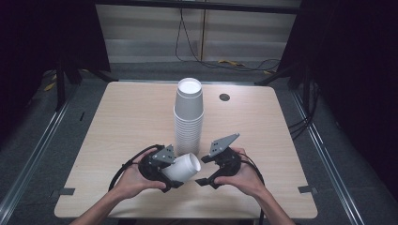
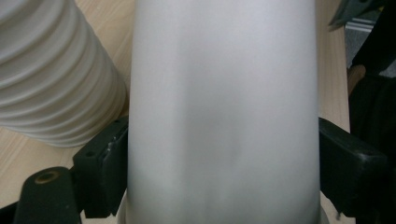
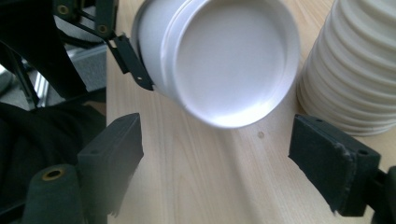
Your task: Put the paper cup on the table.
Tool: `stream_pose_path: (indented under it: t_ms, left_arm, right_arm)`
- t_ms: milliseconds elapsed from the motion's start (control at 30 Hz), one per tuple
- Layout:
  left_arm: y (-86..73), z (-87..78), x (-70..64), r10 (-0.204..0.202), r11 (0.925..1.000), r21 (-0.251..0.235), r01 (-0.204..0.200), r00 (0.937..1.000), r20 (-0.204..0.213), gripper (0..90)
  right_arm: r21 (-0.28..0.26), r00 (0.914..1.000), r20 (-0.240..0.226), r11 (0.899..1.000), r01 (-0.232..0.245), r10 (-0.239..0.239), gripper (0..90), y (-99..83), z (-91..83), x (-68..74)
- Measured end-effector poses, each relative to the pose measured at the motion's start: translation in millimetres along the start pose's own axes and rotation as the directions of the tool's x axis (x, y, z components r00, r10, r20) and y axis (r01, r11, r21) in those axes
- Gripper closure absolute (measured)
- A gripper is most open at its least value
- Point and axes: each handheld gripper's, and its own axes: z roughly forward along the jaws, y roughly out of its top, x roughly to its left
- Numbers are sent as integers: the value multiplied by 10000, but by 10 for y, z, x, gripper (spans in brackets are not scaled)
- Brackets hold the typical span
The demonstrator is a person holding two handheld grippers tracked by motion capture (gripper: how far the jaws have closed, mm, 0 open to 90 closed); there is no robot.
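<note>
Near table's front edge, left gripper (image 1: 170,180) pinches a white paper cup (image 1: 183,167) on its side, jaws tight on both walls. Right gripper (image 1: 205,178) spread wide, empty, facing cup's base, beside cup stack (image 1: 188,117).

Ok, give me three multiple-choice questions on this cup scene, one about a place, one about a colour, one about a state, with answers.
1. Where is the stack of cups?
A. Upright on the table, beyond the grippers
B. On the floor
C. In the person's lap

2. What colour is the single cup?
A. Red
B. White
C. Blue

3. What state is the right gripper in?
A. Shut on the cup
B. Shut on nothing
C. Open

Answers: 1 A, the high view shows it standing mid-table. 2 B, it is white in every view. 3 C, its jaws stand apart with bare table between, while the left gripper holds the cup.
</note>
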Motion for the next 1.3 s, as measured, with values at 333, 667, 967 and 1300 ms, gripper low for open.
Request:
stream_pose_path:
  t_ms: [333,667,967,1300]
  left_arm:
    - [20,23,-35,441,9986,316,-434,9988,-200,154]
    - [19,77,-75,924,9906,1015,-914,9957,-56,155]
    - [71,108,-111,1215,9844,1274,-1216,9926,83,155]
    - [86,171,-160,1338,9800,1445,-1370,9905,313,155]
  right_arm:
    - [655,9995,50,9974,307,-311,179,52,85,3]
    - [1297,9991,34,9906,426,-434,176,97,174,14]
    - [1692,9972,-353,9830,716,-666,212,108,214,31]
    - [2145,9936,-709,9714,1017,-884,174,141,324,63]
